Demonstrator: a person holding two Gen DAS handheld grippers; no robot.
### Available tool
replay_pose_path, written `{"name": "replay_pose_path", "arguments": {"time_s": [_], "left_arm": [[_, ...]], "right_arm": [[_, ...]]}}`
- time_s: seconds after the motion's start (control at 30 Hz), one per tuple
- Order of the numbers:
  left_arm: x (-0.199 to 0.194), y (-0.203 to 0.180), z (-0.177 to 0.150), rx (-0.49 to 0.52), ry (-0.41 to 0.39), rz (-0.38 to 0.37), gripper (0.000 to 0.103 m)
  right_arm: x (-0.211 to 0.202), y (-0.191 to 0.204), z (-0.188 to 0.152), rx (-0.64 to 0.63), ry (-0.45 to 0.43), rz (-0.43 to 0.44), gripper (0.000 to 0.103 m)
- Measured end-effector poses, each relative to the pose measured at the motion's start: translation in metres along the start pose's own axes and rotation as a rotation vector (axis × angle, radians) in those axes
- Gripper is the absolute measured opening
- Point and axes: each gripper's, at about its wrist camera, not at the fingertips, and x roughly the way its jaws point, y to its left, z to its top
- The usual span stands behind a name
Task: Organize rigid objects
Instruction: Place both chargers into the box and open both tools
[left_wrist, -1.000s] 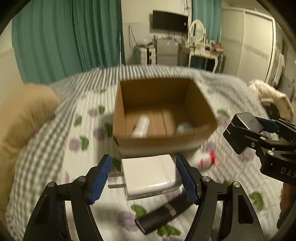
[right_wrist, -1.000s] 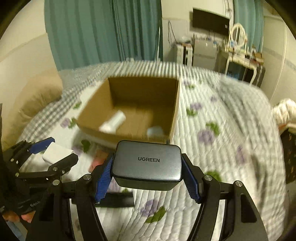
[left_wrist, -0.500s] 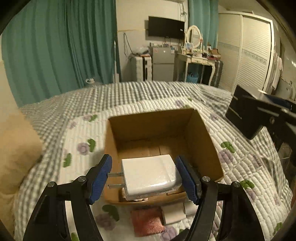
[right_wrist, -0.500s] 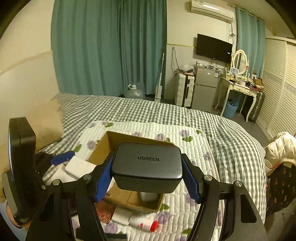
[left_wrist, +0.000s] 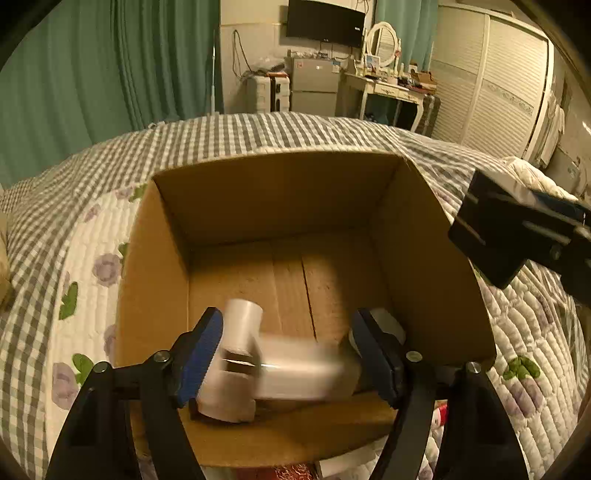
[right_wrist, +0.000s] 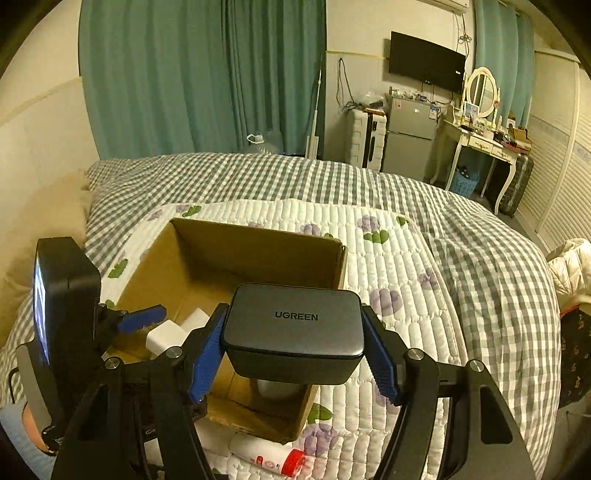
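The box (left_wrist: 424, 258) sits open-topped on the bed (right_wrist: 406, 266), on a white quilt with purple flowers.

In the left wrist view, the left gripper (left_wrist: 288, 354) hangs over the near half of the box. Its jaws stand apart, and the white charger (left_wrist: 291, 369) between them is smeared by motion blur, prongs pointing left; whether the pads touch it cannot be told from this view. Beneath it in the box lies a white bottle (left_wrist: 240, 325), and a pale round thing shows just behind the right pad. At the right edge, beyond the box's right wall, the right gripper (left_wrist: 517, 236) appears side-on with a dark block in it.

The right wrist view shows what that block is: a grey charger (right_wrist: 293, 326) marked UGREEN, with the right gripper's (right_wrist: 293, 347) jaws clamped on its two sides, held above the near right corner of the box (right_wrist: 207, 251). From here the left gripper (right_wrist: 142, 319) shows at the box's left side, one blue pad above the white charger (right_wrist: 166, 336), which is inside the box walls with a gap visible between pad and charger. Only this view shows a red-capped bottle (right_wrist: 267, 452) lying on the quilt just outside the box's near wall.
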Motion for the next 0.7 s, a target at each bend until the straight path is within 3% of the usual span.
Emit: {"name": "replay_pose_path", "arguments": {"time_s": [0.03, 0.2, 0.33, 0.7], "left_arm": [[-0.003, 0.002, 0.003, -0.007, -0.013, 0.012, 0.083], [-0.022, 0.019, 0.012, -0.040, -0.037, 0.015, 0.083], [-0.041, 0.037, 0.017, -0.050, -0.078, 0.063, 0.083], [-0.049, 0.074, 0.012, -0.083, -0.109, 0.125, 0.083]], "right_arm": [[0.000, -0.001, 0.000, 0.002, 0.000, 0.000, 0.068], [-0.006, -0.002, 0.006, 0.008, -0.020, -0.009, 0.068], [-0.004, 0.006, 0.015, -0.009, -0.041, -0.003, 0.068], [0.074, 0.030, 0.008, -0.043, 0.047, 0.004, 0.068]]}}
